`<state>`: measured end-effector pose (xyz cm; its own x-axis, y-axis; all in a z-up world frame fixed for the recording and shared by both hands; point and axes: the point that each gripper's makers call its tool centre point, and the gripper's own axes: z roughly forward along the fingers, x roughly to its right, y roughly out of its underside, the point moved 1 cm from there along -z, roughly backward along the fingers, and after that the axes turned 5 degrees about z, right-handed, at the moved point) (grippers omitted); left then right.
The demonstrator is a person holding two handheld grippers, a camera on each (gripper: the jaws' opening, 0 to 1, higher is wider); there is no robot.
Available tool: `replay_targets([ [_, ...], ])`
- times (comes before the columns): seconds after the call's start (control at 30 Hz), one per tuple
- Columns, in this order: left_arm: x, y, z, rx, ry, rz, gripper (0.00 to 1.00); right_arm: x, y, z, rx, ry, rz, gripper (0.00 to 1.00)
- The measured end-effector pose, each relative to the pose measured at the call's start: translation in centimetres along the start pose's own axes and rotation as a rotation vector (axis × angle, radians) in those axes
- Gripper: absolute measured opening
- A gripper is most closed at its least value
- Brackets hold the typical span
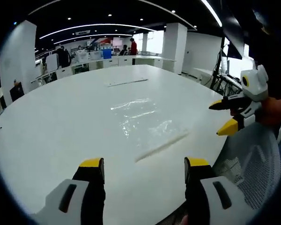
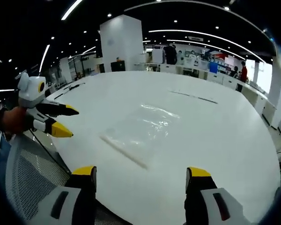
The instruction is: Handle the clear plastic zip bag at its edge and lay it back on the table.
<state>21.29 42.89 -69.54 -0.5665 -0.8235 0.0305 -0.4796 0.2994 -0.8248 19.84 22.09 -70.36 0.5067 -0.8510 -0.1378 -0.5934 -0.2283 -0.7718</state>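
Note:
A clear plastic zip bag (image 1: 143, 119) lies flat on the round white table (image 1: 61, 122), its zip edge toward me. My left gripper (image 1: 144, 165) hovers open above the table's near edge, short of the bag, with nothing between its yellow-tipped fingers. At the right of the left gripper view, the right gripper (image 1: 224, 117) is held open past the table rim. In the right gripper view the bag (image 2: 143, 126) lies ahead on the table (image 2: 225, 140), and my right gripper (image 2: 140, 174) stands open and empty. The left gripper (image 2: 65, 122) enters from the left, open.
A mesh chair back (image 1: 253, 164) stands by the table's near edge, also seen as mesh chair (image 2: 33, 183). A thin strip (image 1: 126, 82) lies on the far part of the table. Desks and several people are in the background, beside a white pillar (image 2: 121, 42).

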Motion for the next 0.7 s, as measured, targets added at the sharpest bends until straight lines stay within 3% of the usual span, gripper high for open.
replay_targets([
  [0.2,0.13,-0.31,-0.02,0.016,0.004,-0.005,0.71,-0.01,0.07,0.08,0.009,-0.008,0.015,0.81],
  [0.7,0.75,0.07,-0.23,-0.042,-0.018,0.042,0.71,-0.48,0.09,-0.39,0.021,-0.018,0.006,0.81],
])
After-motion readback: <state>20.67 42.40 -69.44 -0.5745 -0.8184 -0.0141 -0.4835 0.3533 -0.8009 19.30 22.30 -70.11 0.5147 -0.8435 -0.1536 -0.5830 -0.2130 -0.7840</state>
